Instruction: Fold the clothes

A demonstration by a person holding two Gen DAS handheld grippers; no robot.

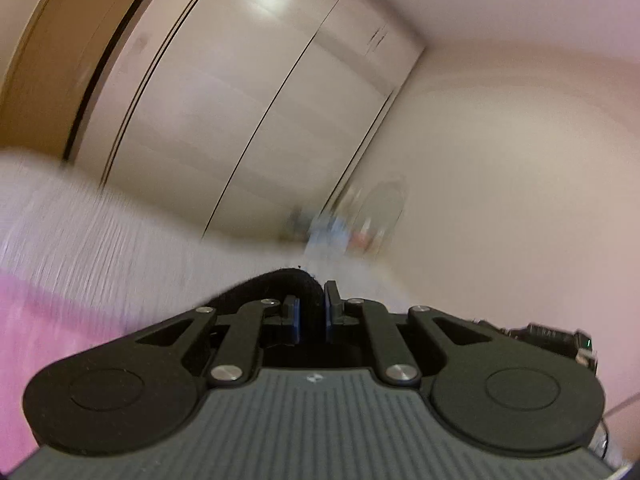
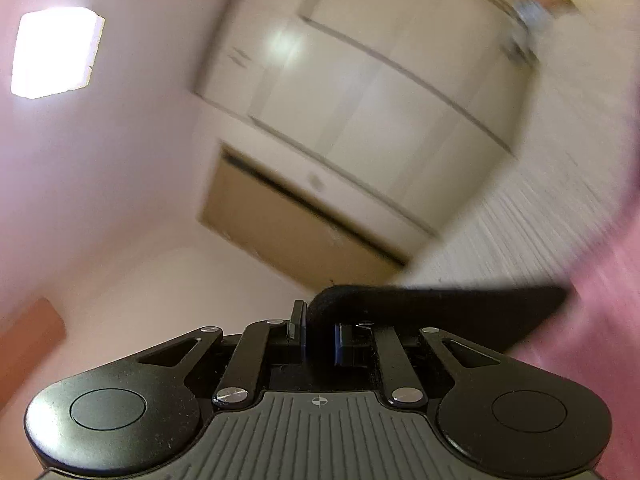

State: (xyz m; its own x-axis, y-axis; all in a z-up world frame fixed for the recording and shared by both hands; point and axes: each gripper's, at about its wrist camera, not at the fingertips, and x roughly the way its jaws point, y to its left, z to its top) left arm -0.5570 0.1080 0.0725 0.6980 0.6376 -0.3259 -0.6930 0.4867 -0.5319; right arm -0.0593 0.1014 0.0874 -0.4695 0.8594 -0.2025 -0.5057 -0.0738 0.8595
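Left gripper (image 1: 311, 304): jaws nearly closed, only a narrow gap, pinching a fold of black garment (image 1: 276, 280) between the blue-edged pads; the cloth bunches up over the left finger and trails off left and down behind the gripper body; right gripper (image 2: 318, 330): same story, jaws close together and clamped on the black garment (image 2: 440, 308), which wraps round over the fingertips and stretches away to the right as a flat dark band, taut-looking, ending near the pink surface; so the garment is held at two spots, one per gripper, each just past the fingertips; whether it touches anything below, can't tell, both views are motion-blurred; under and beyond the cloth: a pink surface (image 1: 60, 320), and next to it a white ribbed covering (image 1: 100, 220); same pair shows at the right edge of the right wrist view, pink (image 2: 592, 340) beside white ribbed (image 2: 540, 208); further out: pale wardrobe doors (image 1: 240, 100) with dark vertical seams and a glare spot, a tan door (image 2: 288, 232) beside them, plain wall (image 1: 500, 160); a bright square ceiling light (image 2: 56, 52) upper left in the right wrist view; a smear of bluish and red items (image 1: 336, 232) at the wardrobe's foot, too blurred to identify; both views tilted.
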